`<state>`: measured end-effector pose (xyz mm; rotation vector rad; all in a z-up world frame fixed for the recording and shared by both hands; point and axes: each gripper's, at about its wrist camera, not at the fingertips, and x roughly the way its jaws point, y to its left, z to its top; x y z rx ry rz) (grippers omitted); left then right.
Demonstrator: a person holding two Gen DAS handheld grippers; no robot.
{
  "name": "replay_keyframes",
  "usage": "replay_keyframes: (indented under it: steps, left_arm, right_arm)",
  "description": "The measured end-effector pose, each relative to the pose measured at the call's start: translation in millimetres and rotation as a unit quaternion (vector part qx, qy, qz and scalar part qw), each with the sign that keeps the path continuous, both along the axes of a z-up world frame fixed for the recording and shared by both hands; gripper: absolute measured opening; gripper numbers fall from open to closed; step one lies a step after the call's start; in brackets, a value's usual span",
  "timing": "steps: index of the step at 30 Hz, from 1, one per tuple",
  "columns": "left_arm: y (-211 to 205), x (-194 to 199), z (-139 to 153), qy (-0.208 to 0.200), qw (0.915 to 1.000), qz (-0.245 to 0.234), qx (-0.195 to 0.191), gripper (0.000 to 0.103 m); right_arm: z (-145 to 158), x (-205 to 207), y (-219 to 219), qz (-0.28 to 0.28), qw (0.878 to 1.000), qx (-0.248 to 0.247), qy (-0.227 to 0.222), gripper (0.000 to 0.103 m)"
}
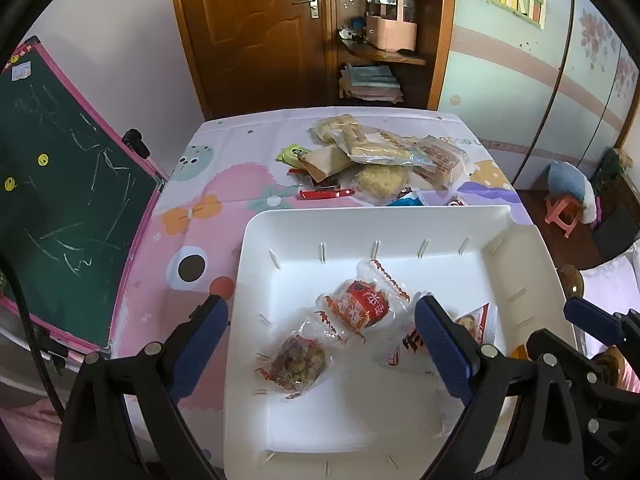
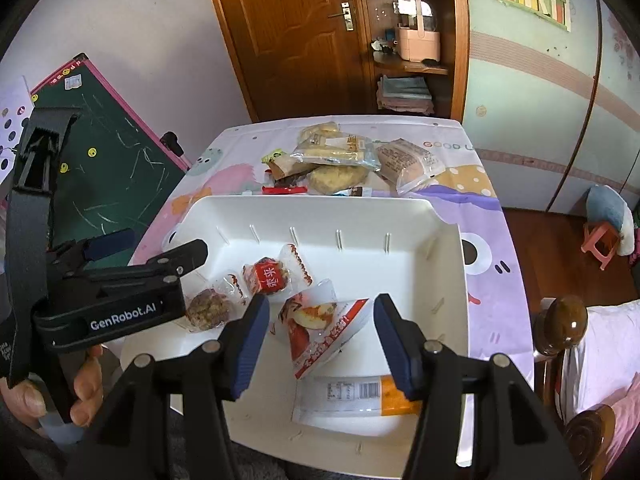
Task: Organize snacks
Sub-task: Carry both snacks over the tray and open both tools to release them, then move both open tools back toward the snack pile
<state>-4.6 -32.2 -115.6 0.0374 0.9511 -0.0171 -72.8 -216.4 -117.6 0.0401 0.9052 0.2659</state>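
A white bin [image 1: 376,216] [image 2: 452,248] stands on the table's near side. In it lie a red-labelled snack pack [image 1: 362,308] [image 2: 267,277], a clear pack with a brown cake [image 1: 297,360] [image 2: 208,309], a red-and-white pastry pack [image 2: 324,330] [image 1: 478,326] and an orange-ended packet [image 2: 352,398]. A pile of snacks [image 1: 376,156] [image 2: 344,158] lies beyond the bin. My left gripper [image 1: 320,342] is open and empty above the bin's left part. My right gripper [image 2: 320,346] is open and empty above the pastry pack.
The table carries a pink and purple cartoon cloth [image 1: 200,208]. A green chalkboard [image 1: 60,200] leans at the left. A wooden door and shelf [image 1: 312,32] stand behind. A bedpost [image 2: 566,322] and a pink stool [image 2: 600,242] are at the right.
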Motion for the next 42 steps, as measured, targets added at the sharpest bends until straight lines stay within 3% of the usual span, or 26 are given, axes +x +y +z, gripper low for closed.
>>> replay_keyframes:
  steps: [28, 42]
  left_arm:
    - [-4.0, 12.9, -10.7, 0.013, 0.9999, -0.006, 0.006, 0.094]
    - [-2.0, 51.4, 27.2, -0.047, 0.9979, -0.014, 0.042, 0.094]
  right_arm:
    - [-16.8, 16.5, -0.4, 0.001, 1.0, 0.009, 0.03, 0.055]
    - [3.7, 47.3, -9.3, -0.012, 1.0, 0.001, -0.002, 0.055]
